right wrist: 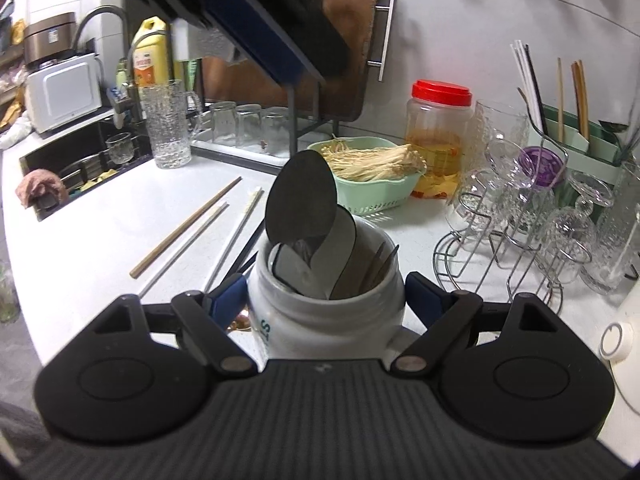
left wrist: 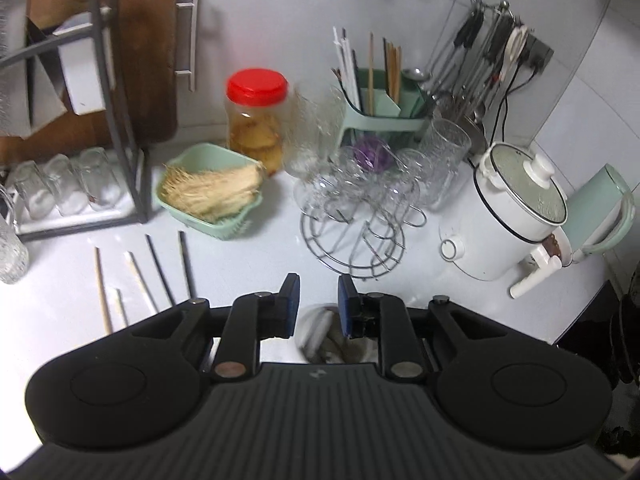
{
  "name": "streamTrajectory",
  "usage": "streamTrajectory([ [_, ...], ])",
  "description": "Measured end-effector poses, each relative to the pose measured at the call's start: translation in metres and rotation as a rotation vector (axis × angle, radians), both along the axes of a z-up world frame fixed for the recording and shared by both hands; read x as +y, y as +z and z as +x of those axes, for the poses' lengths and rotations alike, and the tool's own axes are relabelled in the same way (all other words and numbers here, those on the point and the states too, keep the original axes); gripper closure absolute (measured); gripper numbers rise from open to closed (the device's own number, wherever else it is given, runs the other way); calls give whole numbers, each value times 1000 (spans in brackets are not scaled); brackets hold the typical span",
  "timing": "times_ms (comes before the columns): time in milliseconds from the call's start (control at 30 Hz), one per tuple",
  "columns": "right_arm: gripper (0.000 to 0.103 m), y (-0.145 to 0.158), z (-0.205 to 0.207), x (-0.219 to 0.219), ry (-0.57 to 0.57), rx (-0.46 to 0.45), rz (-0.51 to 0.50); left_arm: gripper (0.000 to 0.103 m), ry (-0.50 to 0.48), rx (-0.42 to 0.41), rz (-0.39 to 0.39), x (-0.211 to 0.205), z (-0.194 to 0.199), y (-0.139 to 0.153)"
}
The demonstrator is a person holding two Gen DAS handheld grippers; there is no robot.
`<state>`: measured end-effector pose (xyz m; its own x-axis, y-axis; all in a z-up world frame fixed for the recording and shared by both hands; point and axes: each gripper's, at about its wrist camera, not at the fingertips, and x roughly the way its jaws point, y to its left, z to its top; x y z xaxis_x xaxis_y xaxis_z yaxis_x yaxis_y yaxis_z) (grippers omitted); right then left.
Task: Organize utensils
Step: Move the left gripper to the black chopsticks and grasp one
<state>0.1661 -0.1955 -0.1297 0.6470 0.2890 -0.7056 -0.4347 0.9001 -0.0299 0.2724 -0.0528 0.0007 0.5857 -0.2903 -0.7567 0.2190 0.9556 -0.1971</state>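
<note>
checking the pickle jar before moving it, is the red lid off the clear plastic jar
No, the red lid sits closed on top of the clear plastic jar beside the green basket of mushrooms.

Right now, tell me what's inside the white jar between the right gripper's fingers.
The white jar holds spoons, bowls up, and a few thin utensil tips at its right. Their lower ends and the jar's bottom are hidden by its wall.
</note>
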Motion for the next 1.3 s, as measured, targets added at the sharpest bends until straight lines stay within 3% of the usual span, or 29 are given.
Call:
streamTrajectory([
  [167, 15, 0, -1, 7, -87, -2, -20, 79, 11, -15, -38, 36, 0, -1],
  [333, 15, -1, 0, 12, -175, -3, -39, 79, 13, -1, -39, 61, 1, -21],
  [667, 15, 0, -1, 19, -258, 9, -66, 79, 20, 104, -37, 85, 31, -106],
  [1000, 15, -2, 1, 25, -302, 23, -77, 74, 45, 184, 75, 90, 110, -172],
  [1300, 15, -4, 2, 31, -345, 16, -78, 74, 50, 208, 171, 79, 157, -184],
])
